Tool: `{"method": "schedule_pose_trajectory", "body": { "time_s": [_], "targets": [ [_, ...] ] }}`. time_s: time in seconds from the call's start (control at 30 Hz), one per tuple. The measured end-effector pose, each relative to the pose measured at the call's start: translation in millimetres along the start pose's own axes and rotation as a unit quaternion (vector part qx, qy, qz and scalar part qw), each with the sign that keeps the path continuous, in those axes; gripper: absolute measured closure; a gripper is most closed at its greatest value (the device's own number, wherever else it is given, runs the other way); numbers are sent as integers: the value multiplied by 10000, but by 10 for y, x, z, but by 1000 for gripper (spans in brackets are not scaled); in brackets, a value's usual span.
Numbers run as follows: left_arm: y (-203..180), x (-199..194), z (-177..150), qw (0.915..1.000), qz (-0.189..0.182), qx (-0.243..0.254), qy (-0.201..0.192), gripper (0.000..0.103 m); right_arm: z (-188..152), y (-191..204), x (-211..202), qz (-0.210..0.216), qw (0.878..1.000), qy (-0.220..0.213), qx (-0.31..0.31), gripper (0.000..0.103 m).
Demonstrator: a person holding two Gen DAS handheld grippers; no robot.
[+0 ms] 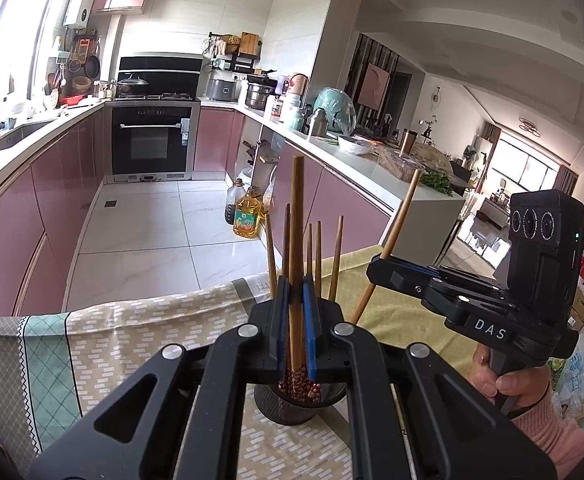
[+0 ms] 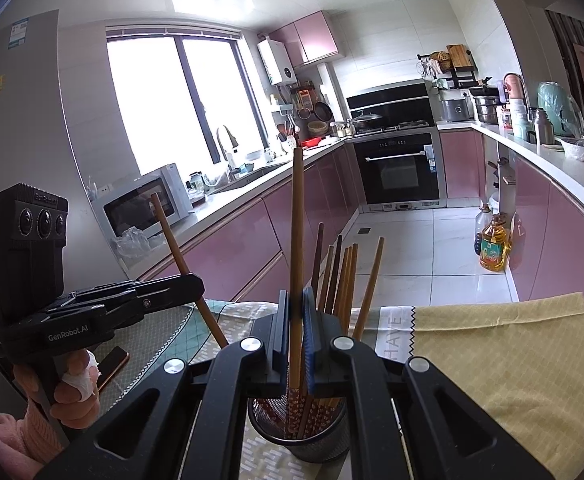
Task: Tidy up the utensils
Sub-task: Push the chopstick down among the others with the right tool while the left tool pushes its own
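A kitchen with pink cabinets, a built-in oven and a white tiled floor lies beyond the surface, which is covered by a yellow cloth beside a patterned green and beige one. On the cloths stands a black mesh utensil holder with several chopsticks upright in it, patterned ends down.

The left tool is closed narrow on one wooden chopstick, held upright directly above the holder. The right tool likewise grips a single chopstick upright over the holder's mouth. Each tool shows in the other's view, close alongside, its chopstick slanting across the frame.

A phone lies on the cloth near the left hand, which has a bandaged finger. On the floor by the right-hand cabinets stand a bottle of yellow cooking oil and a darker bottle beside it. A microwave sits on the counter under the window.
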State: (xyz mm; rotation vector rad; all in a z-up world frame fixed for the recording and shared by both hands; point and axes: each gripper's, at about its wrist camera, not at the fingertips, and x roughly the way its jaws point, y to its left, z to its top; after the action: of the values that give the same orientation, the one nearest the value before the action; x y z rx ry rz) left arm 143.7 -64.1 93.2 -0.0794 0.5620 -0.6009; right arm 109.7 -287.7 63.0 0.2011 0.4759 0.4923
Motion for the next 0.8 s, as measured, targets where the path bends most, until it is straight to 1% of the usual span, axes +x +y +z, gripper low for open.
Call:
{"method": "schedule_pose_trajectory", "body": {
  "time_s": [0.3,0.8],
  "targets": [
    [18,41,-35,10000,27,8,76,96,1,-19,63,0,10000,67,22,97],
    [76,130,-67,9997,50,41,237,96,-92,-64,140,-4,9998,193,66,97]
  ]
}}
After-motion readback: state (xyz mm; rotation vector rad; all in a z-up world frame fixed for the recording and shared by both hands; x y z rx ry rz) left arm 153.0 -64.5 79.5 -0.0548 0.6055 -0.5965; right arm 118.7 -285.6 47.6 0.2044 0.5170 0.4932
